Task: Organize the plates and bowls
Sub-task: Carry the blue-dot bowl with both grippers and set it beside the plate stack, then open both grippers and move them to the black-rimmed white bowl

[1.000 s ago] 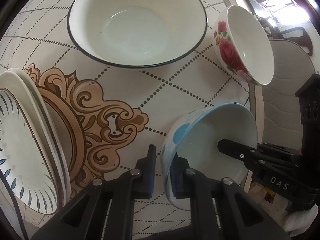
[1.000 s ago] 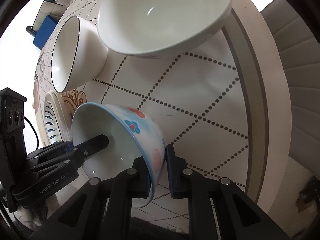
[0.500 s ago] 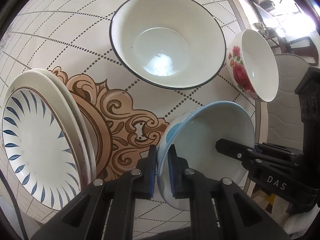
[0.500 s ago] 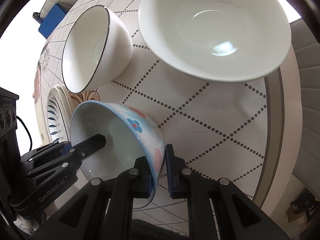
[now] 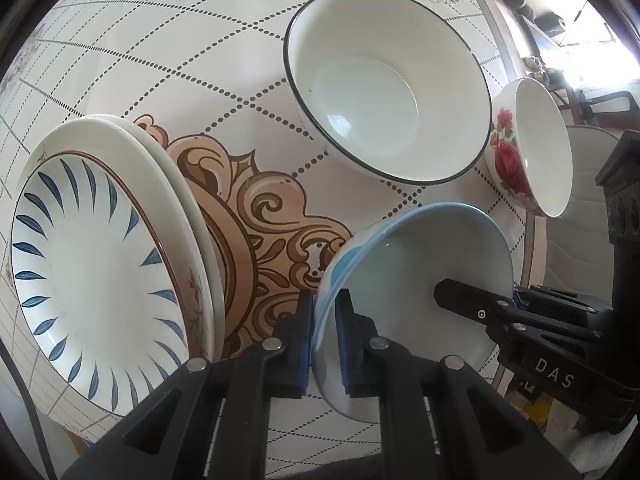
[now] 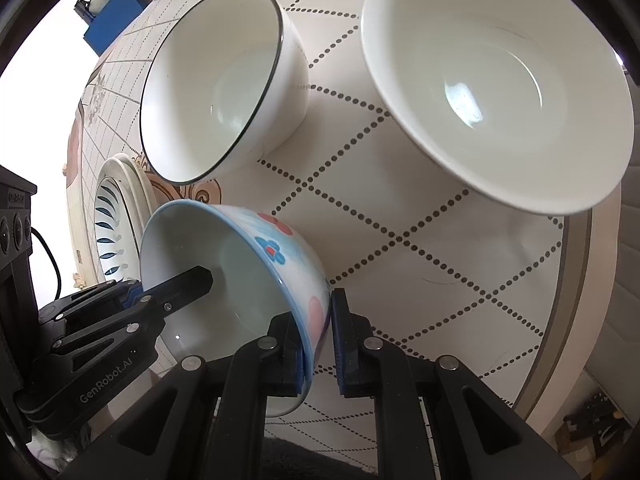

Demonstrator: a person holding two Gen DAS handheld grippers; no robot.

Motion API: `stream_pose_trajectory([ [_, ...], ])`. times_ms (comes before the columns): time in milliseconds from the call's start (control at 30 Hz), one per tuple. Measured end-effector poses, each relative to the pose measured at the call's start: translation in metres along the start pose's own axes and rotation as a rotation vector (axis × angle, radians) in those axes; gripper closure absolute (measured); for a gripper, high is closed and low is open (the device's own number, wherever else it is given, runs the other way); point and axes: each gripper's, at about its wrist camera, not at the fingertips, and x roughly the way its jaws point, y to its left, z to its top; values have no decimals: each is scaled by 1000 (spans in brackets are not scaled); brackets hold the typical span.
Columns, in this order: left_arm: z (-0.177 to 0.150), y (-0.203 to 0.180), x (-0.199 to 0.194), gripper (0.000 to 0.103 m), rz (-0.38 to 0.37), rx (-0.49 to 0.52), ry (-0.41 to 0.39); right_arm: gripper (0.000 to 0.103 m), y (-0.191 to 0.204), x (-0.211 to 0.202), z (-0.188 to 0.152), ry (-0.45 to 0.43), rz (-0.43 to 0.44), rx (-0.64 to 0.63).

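A light-blue bowl [image 5: 420, 264] painted with red and blue flowers [image 6: 208, 256] is held tilted over the table, clamped from two sides. My left gripper [image 5: 324, 304] is shut on its near rim, one pad inside and one outside. My right gripper [image 6: 318, 312] is shut on the opposite rim; one of its fingers [image 5: 472, 304] reaches into the bowl. A white bowl with a black rim [image 5: 380, 92] [image 6: 224, 96] and a rose-patterned bowl [image 5: 536, 148] [image 6: 492, 92] stand beyond. A stack of plates [image 5: 92, 264] [image 6: 110, 216], the top one with blue strokes, lies to the left.
The round table [image 5: 160, 40] [image 6: 440, 264] has a dotted diamond pattern and a brown ornament in the middle. Its edge curves close by on the right. A padded chair [image 5: 580, 240] stands past that edge, and a blue box [image 6: 112, 20] sits on the floor beyond.
Both grippers, still clamped on the blue bowl, have carried it sideways over the table. The plate stack has come fully into the left view, and the two other bowls have slid to the right.
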Motion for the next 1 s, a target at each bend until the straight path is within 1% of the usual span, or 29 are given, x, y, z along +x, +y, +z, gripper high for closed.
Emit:
stream_pose_trajectory([
  [200,0,6,3,94,-3,-14,13,90,3,8,3,13,-19,7],
  [400,4,4,6,93,5,-19,12,90,3,6,2,16,-30,3],
  [467,5,9,5,92,10,-35,12,90,3,6,3,19,-25,7],
  [500,4,11,3,90,13,-48,15,90,1,4,2,19,-21,10],
  [567,2,17,-4,88,-9,-62,19,90,0,2,1,25,-12,14],
  [633,-4,19,-15,85,-9,-67,9,88,-4,-4,-1,33,-5,20],
  [733,-15,17,-35,84,27,-45,-31,80,-3,-17,-5,16,-31,9],
  [800,-22,16,-53,75,39,-30,-70,74,-2,-30,-7,-13,-53,-8],
  [833,-24,15,-61,62,30,-28,-94,73,0,-37,-8,-30,-60,-17],
  [867,-24,16,-71,51,28,-30,-123,68,1,-45,-9,-53,-63,-25],
  [900,-22,17,-81,44,25,-33,-148,58,3,-53,-9,-91,-58,-38],
  [933,-18,19,-90,31,18,-40,-175,51,5,-64,-9,-149,-42,-58],
  [967,-14,21,-99,22,15,-46,-202,31,8,-75,-8,-204,-28,-81],
  [1000,-8,23,-106,20,22,-47,-225,6,12,-84,-6,-241,-12,-108],
])
